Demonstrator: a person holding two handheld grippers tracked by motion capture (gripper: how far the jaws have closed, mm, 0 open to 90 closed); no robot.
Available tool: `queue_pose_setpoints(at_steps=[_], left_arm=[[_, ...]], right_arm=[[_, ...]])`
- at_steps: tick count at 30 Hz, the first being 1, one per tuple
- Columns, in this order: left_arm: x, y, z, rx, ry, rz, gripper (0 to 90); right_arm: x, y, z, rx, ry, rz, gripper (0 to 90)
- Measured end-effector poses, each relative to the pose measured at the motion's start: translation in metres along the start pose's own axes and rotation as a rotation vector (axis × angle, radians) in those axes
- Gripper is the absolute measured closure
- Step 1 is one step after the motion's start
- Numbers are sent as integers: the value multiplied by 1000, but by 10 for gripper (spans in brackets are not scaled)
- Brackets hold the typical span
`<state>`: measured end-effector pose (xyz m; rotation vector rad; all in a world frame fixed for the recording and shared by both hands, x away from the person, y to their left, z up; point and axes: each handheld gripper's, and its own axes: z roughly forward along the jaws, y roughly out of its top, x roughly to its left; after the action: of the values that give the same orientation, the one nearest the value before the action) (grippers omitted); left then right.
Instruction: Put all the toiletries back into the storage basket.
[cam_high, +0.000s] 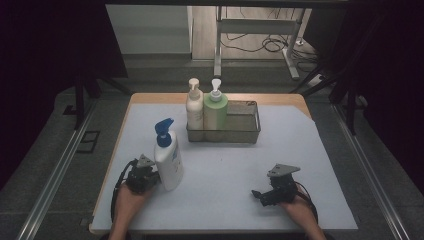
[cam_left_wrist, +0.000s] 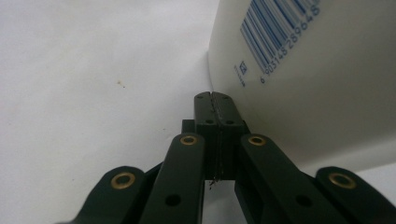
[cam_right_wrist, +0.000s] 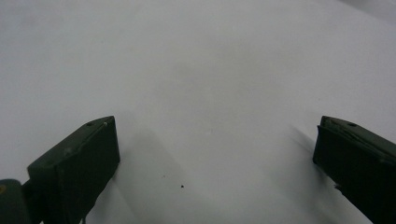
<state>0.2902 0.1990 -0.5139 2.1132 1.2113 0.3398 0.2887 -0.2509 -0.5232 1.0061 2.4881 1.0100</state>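
Left gripper view: your left fingers (cam_left_wrist: 215, 105) are pressed together, empty, with the white pump bottle (cam_left_wrist: 299, 79) just right of them. Open them before you grasp; right fingers (cam_right_wrist: 215, 149) stand wide.

Dim room beyond the table (cam_high: 320, 150): a grey desk frame (cam_high: 260, 30) (cables (cam_high: 270, 44) underneath).

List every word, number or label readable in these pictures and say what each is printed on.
"6 905148 28964": the readable part of the digits under the barcode on the white pump bottle with the blue top, in the left gripper view; further digits run out of frame.
Small square mark beside the barcode: too small to read.
Blue print on that bottle's front in the high view: too blurred to read.
Cream bottle and green bottle: no readable text.
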Motion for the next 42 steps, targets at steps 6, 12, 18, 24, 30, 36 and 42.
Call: queue_pose_setpoints(at_steps=[6, 12, 18, 24, 30, 36, 42], left_arm=[[-5, 1, 2, 0, -3, 7, 894], [-11, 4, 5, 4, -22, 17, 895], [-19, 6, 8, 8, -41, 18, 894], [-26, 9, 11, 16, -57, 36, 894], [-35, 12, 13, 22, -79, 46, 894], [-46, 14, 17, 20, -102, 64, 894], [-57, 17, 21, 21, -120, 94, 894]], right_arm=[[0, 0, 0, 0, 0, 0, 1], [0, 0, 0, 0, 0, 0, 1], [0, 0, 0, -1, 0, 0, 1], [0, 0, 0, -1, 0, 0, 1], [0, 0, 0, -1, 0, 0, 1], [0, 0, 0, -1, 0, 1, 1], [0, 0, 0, 0, 0, 0, 1]])
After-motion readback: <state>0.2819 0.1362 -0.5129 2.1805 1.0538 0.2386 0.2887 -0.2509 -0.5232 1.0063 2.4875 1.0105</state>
